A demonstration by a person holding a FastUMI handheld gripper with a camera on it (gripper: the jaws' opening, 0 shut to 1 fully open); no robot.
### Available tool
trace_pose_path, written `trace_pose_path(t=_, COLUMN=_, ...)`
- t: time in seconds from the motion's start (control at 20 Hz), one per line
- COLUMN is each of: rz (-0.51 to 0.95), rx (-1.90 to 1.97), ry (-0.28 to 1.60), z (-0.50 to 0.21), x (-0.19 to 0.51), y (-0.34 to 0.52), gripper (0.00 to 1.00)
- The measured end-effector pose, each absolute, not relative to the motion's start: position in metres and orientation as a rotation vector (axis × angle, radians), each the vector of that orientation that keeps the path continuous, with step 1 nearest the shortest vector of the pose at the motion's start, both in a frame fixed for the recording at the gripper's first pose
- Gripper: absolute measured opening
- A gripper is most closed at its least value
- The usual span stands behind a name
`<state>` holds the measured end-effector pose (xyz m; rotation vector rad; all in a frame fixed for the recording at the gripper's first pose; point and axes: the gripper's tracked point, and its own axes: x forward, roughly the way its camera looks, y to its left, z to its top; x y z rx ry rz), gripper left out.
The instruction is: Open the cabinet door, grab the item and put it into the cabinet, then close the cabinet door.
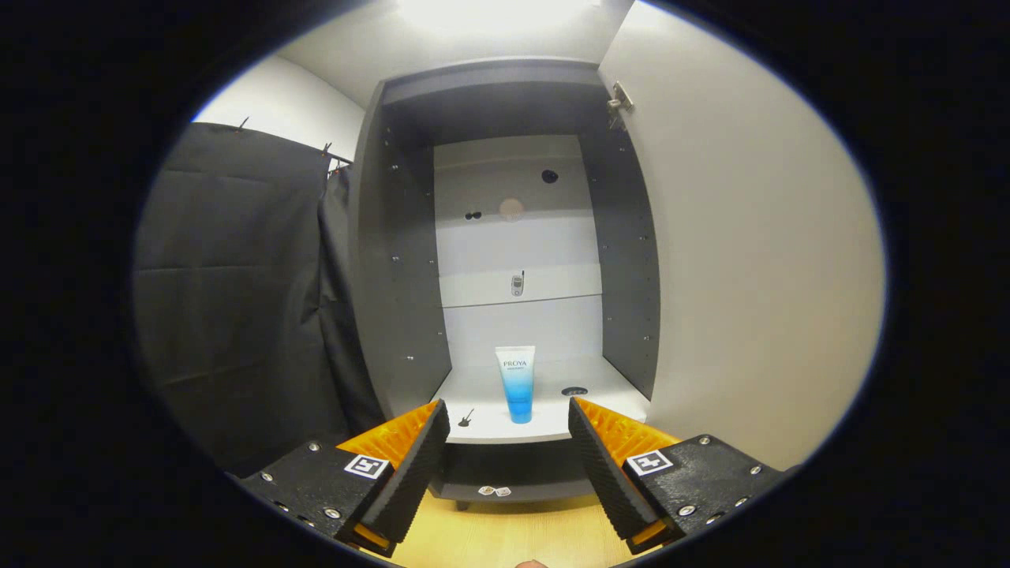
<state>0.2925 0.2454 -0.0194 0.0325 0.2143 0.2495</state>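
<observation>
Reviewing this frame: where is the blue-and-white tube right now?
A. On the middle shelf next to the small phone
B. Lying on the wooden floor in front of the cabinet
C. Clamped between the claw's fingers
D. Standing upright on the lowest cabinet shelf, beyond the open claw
D: the tube stands upright on the lowest shelf of the open cabinet, beyond the claw, whose fingers are spread apart and hold nothing.

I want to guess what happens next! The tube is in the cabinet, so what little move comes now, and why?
Probably swing toward the door to push it shut. The tube stands upright on the shelf inside the cabinet, the gripper is open and holds nothing, and the door stands wide open to the right of the fingers.
</observation>
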Motion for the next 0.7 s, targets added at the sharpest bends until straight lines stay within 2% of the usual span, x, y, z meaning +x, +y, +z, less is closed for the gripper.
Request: trace_pose_path(t=0.7, rz=0.224, rx=-0.005, ry=0.121, z=-0.007, x=0.159, y=0.195, gripper=0.93)
